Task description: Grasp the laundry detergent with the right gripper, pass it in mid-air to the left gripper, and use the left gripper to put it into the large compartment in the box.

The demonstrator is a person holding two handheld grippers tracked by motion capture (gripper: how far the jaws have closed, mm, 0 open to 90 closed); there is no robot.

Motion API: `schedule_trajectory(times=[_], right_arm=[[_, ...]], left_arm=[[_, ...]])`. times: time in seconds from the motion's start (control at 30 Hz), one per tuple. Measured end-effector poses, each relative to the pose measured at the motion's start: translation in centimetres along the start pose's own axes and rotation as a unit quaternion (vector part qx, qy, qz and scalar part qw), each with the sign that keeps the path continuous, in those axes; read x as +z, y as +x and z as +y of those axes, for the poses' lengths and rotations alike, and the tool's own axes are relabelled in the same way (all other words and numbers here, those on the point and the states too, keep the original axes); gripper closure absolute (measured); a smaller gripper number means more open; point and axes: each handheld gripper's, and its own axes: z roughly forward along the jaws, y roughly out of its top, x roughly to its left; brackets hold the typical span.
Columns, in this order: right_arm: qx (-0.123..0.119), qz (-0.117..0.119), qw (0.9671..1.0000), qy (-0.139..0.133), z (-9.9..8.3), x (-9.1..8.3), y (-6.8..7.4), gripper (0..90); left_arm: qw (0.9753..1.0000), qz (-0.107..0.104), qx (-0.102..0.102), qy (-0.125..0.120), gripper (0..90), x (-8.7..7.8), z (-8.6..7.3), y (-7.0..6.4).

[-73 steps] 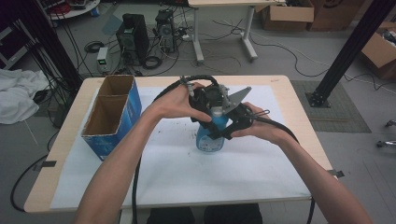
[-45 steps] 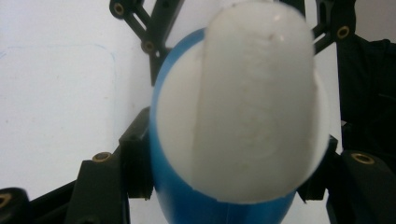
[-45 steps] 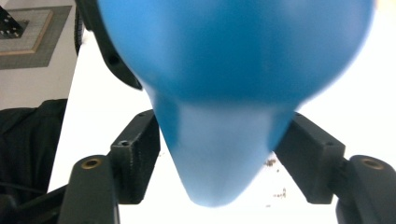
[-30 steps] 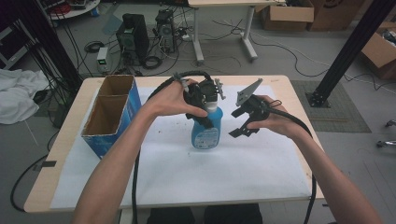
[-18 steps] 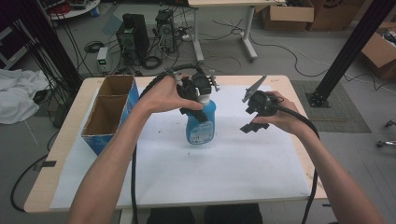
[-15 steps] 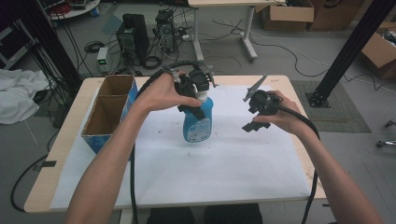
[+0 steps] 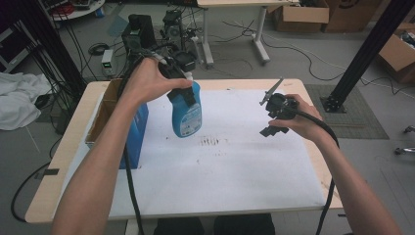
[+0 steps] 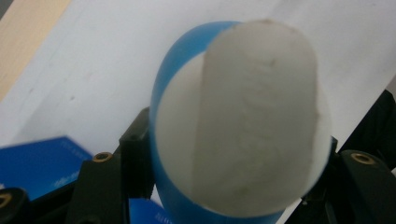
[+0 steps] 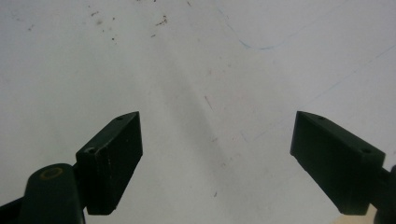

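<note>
A blue spray bottle (image 7: pixel 187 115) with a white label hangs in the air above the left part of the table, tilted, next to the open blue box (image 7: pixel 139 128). My left gripper (image 7: pixel 179 87) is shut on the bottle's upper part. In the left gripper view the bottle (image 8: pixel 238 126) sits between the two black jaws, and the gripper (image 8: pixel 236 149) closes on it from both sides. My right gripper (image 7: pixel 269 116) hovers over the right side of the white sheet. Its jaws stand wide apart with nothing between them, over bare paper (image 9: pixel 215 126).
The blue cardboard box has an open brown inside (image 7: pixel 108 110) and stands at the table's left edge; a corner of it (image 8: pixel 42 158) is below the bottle. A white sheet (image 7: pixel 235 171) with small dark marks covers the wooden table (image 7: pixel 73 147). Cables, equipment and boxes lie on the floor beyond.
The right gripper let go of the bottle and drew away to the right. The left gripper lifted the bottle and carried it left, toward the box.
</note>
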Motion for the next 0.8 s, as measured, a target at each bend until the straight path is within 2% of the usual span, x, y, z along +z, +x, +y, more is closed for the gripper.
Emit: schedule_trajectory(times=[0.1, 0.2, 0.4, 0.63, 0.8], right_arm=[[0.003, -0.003, 1.0000, 0.006, -0.1, 0.1, -0.1, 16.8], [0.005, -0.007, 0.9999, 0.014, -0.3, 0.2, -0.2, 16.8], [0.016, -0.013, 0.9995, 0.023, -0.7, 0.3, -0.6, 17.0], [0.025, -0.026, 0.9988, 0.034, -1.3, 0.4, -0.9, 17.3], [0.027, -0.025, 0.9987, 0.036, -1.4, 0.4, -1.0, 17.3]], left_arm=[[0.9992, 0.009, -0.039, 0.000, 38.2, -1.3, -0.5, 0.7], [0.9971, 0.012, -0.074, -0.007, 38.3, -2.6, -1.1, 1.5], [0.9919, 0.020, -0.124, -0.018, 38.3, -4.9, -2.4, 2.9], [0.9814, 0.045, -0.184, -0.028, 38.3, -7.4, -3.9, 4.3], [0.9721, 0.063, -0.223, -0.034, 38.3, -8.9, -5.4, 5.3]])
